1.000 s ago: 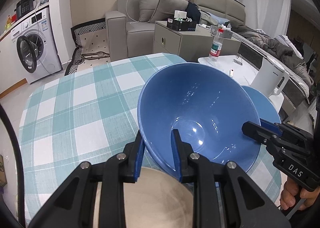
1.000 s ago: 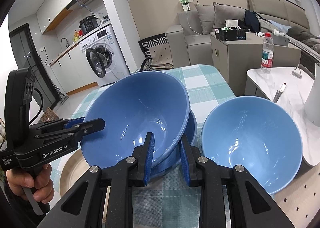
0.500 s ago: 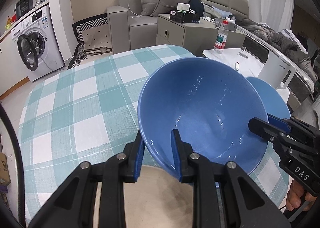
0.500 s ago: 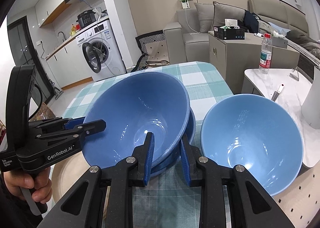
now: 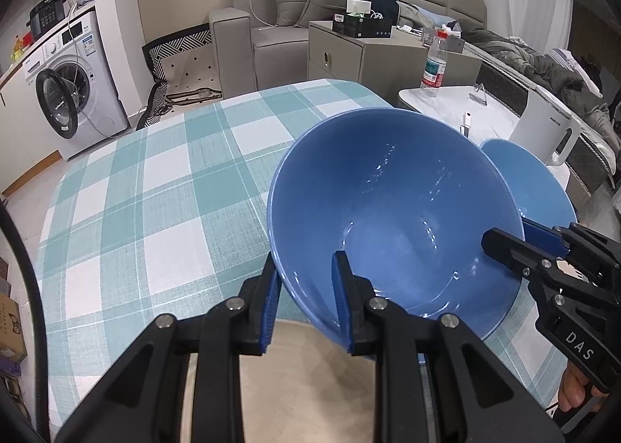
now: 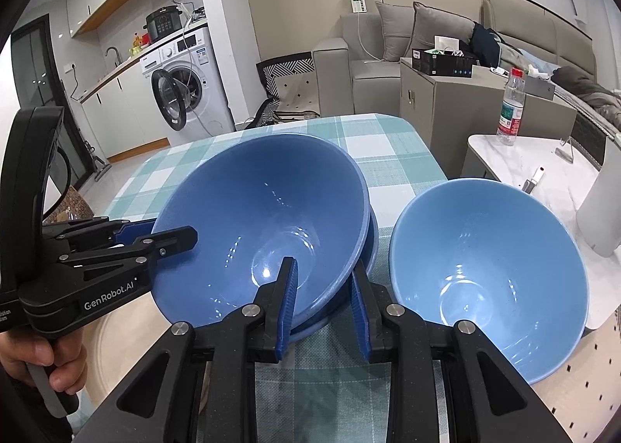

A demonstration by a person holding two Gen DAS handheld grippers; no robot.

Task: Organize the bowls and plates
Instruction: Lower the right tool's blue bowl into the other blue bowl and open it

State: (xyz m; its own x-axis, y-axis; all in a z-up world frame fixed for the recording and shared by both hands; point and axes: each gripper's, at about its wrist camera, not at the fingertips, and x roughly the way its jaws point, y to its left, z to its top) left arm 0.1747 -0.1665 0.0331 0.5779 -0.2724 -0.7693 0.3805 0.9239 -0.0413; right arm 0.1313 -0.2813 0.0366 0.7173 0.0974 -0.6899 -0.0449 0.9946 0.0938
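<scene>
Both jaws clamp one glossy dark-blue ceramic bowl point(image 5: 392, 218): left gripper point(image 5: 304, 301) at lower centre, right gripper point(image 6: 324, 311) pinching its near rim, nearly closed.

A dark blue bowl point(image 6: 264, 225) was tilted atop a second nested blue bowl point(image 6: 370, 245), with a lighter blue bowl point(image 6: 489, 272) set upright at its three o'clock.

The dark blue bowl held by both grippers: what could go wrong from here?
1. The dark blue bowl is tilted and pinched only at its rim by the left gripper and the right gripper; it may slip.
2. It could knock the bowl beneath or the light blue bowl beside it.
</scene>
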